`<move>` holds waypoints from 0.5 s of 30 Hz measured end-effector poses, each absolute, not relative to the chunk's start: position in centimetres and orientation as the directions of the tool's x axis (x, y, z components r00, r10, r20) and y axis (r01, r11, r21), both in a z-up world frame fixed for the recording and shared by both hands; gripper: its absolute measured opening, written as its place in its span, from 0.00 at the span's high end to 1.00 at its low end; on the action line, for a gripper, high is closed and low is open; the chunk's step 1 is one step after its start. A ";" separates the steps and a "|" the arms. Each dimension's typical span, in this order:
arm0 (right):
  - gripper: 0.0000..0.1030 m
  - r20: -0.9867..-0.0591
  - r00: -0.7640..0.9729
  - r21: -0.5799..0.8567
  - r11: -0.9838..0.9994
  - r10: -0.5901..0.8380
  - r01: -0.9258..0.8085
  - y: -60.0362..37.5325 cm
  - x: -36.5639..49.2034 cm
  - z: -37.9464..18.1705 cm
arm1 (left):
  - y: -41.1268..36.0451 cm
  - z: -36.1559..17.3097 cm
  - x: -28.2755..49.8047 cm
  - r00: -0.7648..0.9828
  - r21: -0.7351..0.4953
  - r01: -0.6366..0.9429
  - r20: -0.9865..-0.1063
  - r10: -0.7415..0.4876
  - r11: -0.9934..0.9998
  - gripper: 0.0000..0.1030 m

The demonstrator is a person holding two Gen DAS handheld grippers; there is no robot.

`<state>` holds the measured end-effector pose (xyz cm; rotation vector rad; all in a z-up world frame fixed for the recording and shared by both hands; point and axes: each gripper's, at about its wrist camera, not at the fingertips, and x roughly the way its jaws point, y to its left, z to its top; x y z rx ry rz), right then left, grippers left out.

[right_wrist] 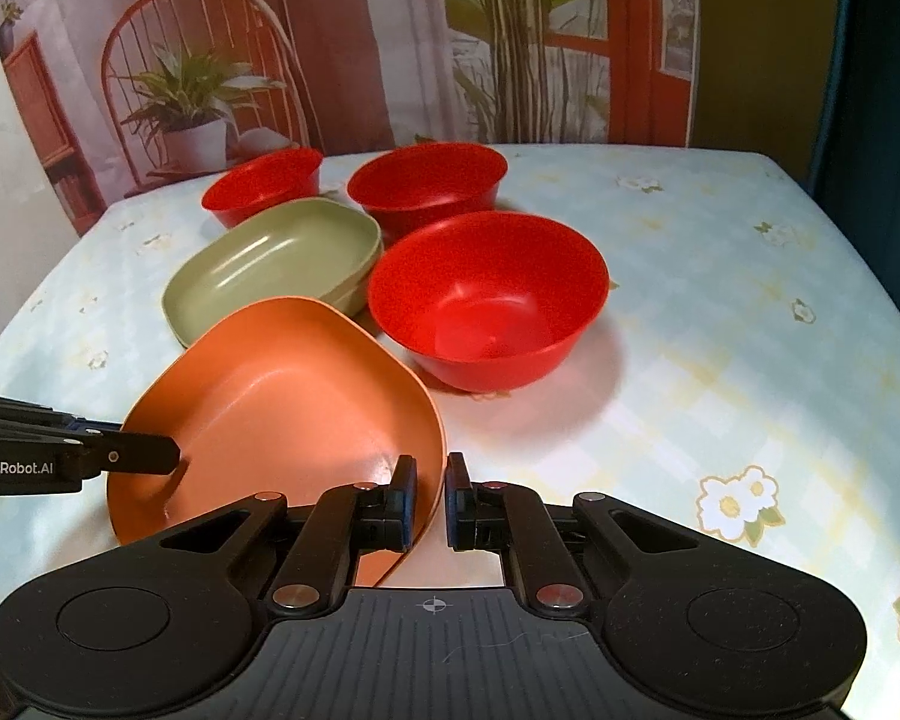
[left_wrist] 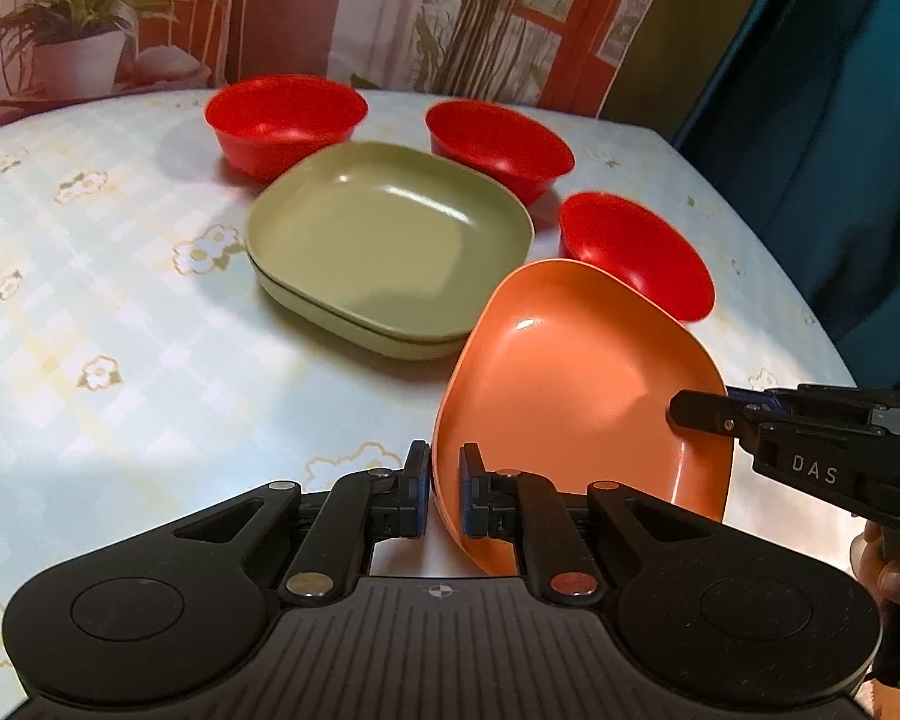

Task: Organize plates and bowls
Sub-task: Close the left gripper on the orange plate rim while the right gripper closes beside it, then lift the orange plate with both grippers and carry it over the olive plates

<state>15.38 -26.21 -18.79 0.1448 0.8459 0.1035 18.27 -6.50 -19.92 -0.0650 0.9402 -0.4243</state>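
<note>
Left gripper point(left_wrist: 446, 495): nearest in the left wrist view, black with blue pads, pinching the near left rim of the orange plate point(left_wrist: 576, 420); the rim stands between the two pads.
Right gripper point(right_wrist: 432, 501): nearest in the right wrist view, pinching the same plate's rim on the opposite side; the rim passes between its narrow-set fingers.
Orange plate: a rounded-square plate gripped on two sides and tilted, its hollow facing the cameras. Whether its lowest edge touches the table cannot be told.
Person: part of a hand point(left_wrist: 888, 576) shows at the right edge of the left wrist view, under the right gripper's body.
Green plates point(left_wrist: 390, 240): just beyond the orange plate, a stack of rounded-square plates, an olive one on top and a paler rim showing beneath. They lie flat near the table's middle.
Nearest red bowl point(right_wrist: 489, 294): upright, just right of the green stack and just behind the orange plate's far edge.
Middle red bowl point(right_wrist: 429, 183): upright behind the nearest one, close to the stack's far right corner.
Far red bowl point(right_wrist: 264, 183): upright at the stack's far left corner.
Table point(right_wrist: 720, 300): covered in a pale blue checked cloth with white flowers. Bare cloth stretches wide to the right of the bowls and to the left of the stack.
Table edges: the far edge meets a printed backdrop of plants and a chair; the right edge drops beside a dark teal curtain point(left_wrist: 858, 138).
</note>
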 end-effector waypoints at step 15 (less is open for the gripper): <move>0.92 -0.715 0.677 0.188 0.981 0.174 -0.053 -24.1 17.4 -16.6 | -4.0 -18.3 19.6 0.583 -0.234 0.295 -0.724 -0.369 0.926 0.89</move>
